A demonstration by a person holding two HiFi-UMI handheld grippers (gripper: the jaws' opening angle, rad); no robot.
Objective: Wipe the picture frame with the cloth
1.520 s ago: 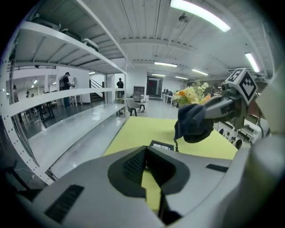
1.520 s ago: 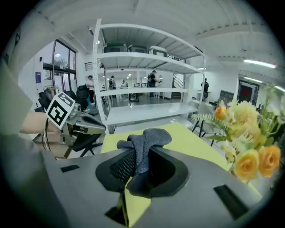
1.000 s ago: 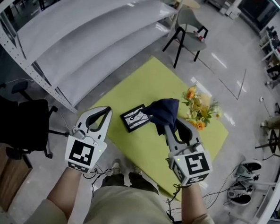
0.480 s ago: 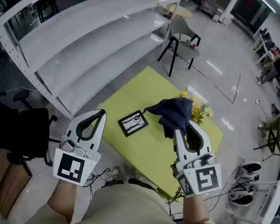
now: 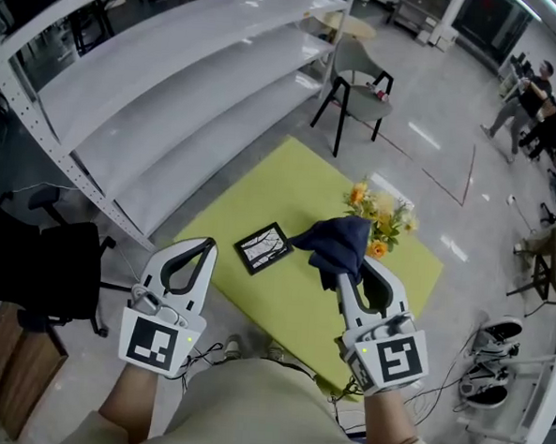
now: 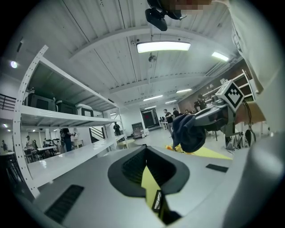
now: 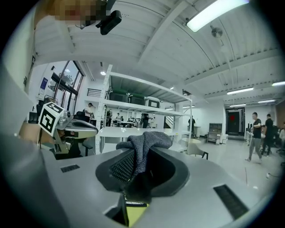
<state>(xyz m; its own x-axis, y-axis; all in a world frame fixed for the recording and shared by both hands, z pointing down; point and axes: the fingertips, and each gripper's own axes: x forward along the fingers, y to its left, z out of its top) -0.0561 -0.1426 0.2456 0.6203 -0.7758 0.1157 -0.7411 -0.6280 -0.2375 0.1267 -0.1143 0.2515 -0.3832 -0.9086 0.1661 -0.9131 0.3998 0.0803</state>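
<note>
Rack (image 5: 174, 79): it runs beyond the worktop's left edge, so your room on that side is limited.
Worktop (image 5: 261, 192): the far-left part is bare, which leaves open room for a sweep that way.
Left gripper (image 5: 202, 246): the jaws are pressed together on nothing. It sits at the near-left edge, beside the frame but not steadying it.
Right gripper (image 5: 341, 272): it is pinching the cloth and is raised over the worktop's middle.
Flowers (image 5: 377, 211): they lie toward the right edge, just behind the cloth, and a wide backswing could brush them.
Cloth (image 5: 338, 241): a second ago it hung over the frame's right corner. It has since come away to the right, with bare worktop between them.
Frame (image 5: 263, 248): it lies flat near the near-left edge, uncovered and unmoved.
Meaning: you look to be between strokes or finished. To wipe again, bring the cloth back left and down.
</note>
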